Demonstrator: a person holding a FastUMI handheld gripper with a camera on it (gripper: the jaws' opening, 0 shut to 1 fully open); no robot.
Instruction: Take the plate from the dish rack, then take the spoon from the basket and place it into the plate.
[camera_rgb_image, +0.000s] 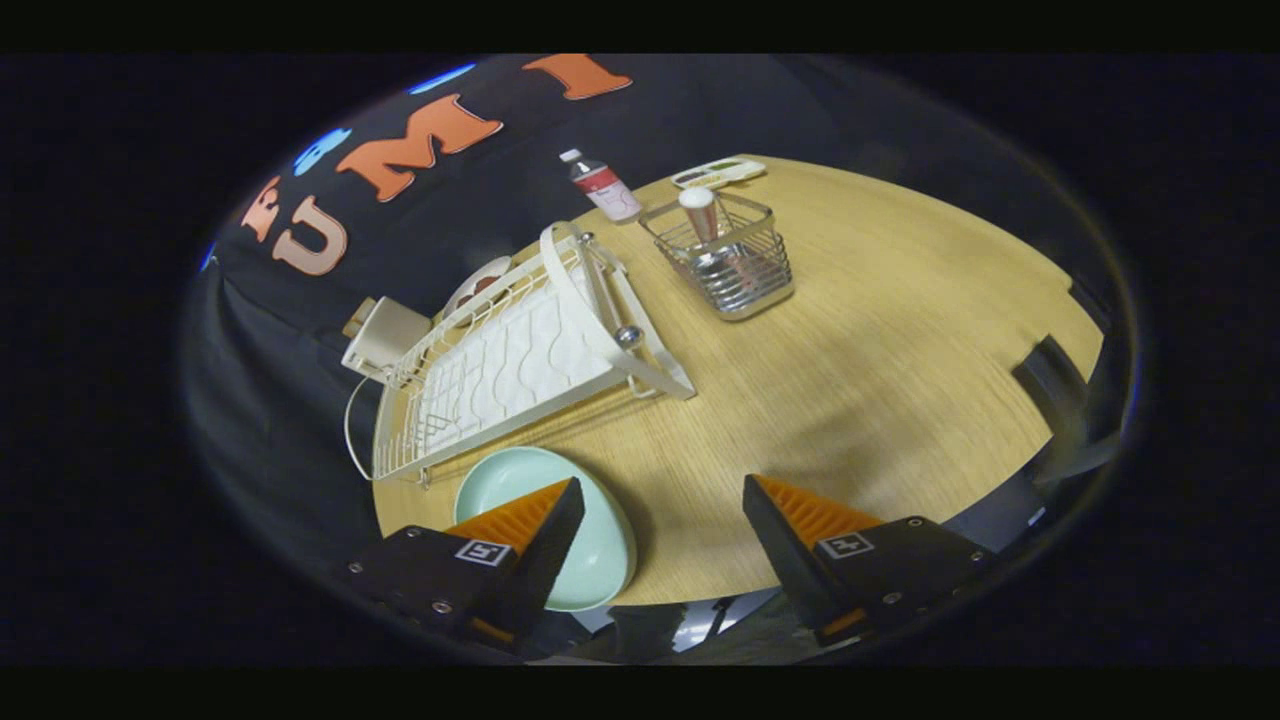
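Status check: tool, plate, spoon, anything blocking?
Tool open, holding nothing. Plate out of the dish rack, flat on the table under the left finger. Spoon upright in the basket, beyond the fingers. Path to basket looks clear.

Dim, even overhead light; soft shadows on table (880, 330); strong fisheye bending, blurred edges.
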